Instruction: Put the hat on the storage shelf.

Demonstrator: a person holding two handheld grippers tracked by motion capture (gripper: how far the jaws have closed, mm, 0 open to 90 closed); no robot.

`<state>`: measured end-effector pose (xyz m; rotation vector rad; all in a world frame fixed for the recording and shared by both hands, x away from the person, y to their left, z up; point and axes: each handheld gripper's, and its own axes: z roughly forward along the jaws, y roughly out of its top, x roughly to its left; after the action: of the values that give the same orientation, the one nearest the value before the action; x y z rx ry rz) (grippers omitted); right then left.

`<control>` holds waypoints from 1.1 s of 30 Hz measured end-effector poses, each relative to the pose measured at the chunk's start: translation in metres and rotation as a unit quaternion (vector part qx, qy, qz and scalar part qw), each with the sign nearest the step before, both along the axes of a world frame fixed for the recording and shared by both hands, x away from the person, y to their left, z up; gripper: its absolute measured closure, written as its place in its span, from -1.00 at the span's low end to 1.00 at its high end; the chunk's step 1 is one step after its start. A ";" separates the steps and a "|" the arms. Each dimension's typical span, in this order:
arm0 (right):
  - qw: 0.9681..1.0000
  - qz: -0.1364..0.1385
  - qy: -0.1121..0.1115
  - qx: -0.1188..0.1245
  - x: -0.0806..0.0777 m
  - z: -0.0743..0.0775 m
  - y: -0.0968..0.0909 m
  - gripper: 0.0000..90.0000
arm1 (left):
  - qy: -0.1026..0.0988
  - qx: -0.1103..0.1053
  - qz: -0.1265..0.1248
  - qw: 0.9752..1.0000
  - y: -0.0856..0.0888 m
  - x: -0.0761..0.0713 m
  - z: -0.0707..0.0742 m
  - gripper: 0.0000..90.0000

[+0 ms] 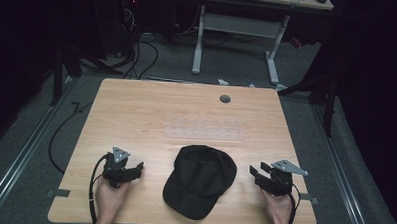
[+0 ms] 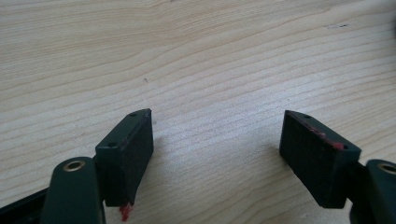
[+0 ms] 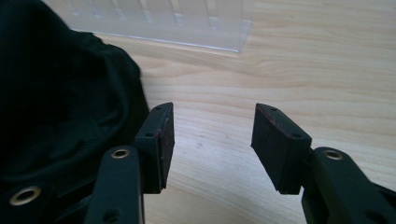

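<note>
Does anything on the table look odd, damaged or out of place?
Only small wear: the left gripper has red fraying at its pads. The black cap lies flat between both grippers, and a clear plastic tray sits behind it.

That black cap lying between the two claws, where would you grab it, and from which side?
Probably the black cap by its flat brim, which points toward the table's near edge. It is thin and stiff enough to pinch, unlike the soft rounded crown. The right claw, open beside it, could come in from the right.

Cap (image 1: 200,179) between claws, on table (image 1: 136,110)
</note>
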<state>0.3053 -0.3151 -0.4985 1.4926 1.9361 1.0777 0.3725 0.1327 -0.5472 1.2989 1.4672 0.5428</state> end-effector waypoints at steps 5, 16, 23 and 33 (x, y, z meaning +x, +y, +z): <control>0.999 0.030 -0.015 0.014 -0.008 0.011 0.009 0.07 | 0.000 0.000 0.000 1.000 0.000 0.000 0.000 -0.42; 0.996 0.074 -0.033 0.026 -0.008 0.025 0.032 -0.13 | 0.000 0.000 0.000 1.000 0.000 0.000 0.000 -0.42; 0.994 0.096 -0.029 0.039 0.002 0.032 0.048 -0.20 | 0.000 0.000 0.000 1.000 0.000 0.000 0.000 -0.42; 0.993 0.116 -0.003 0.036 0.027 0.030 0.072 -0.22 | 0.000 0.000 0.000 1.000 0.000 0.000 0.000 -0.42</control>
<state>0.3321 -0.2436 -0.4688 1.3219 2.1259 1.2607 0.3725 0.1326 -0.5472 1.2984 1.4672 0.5428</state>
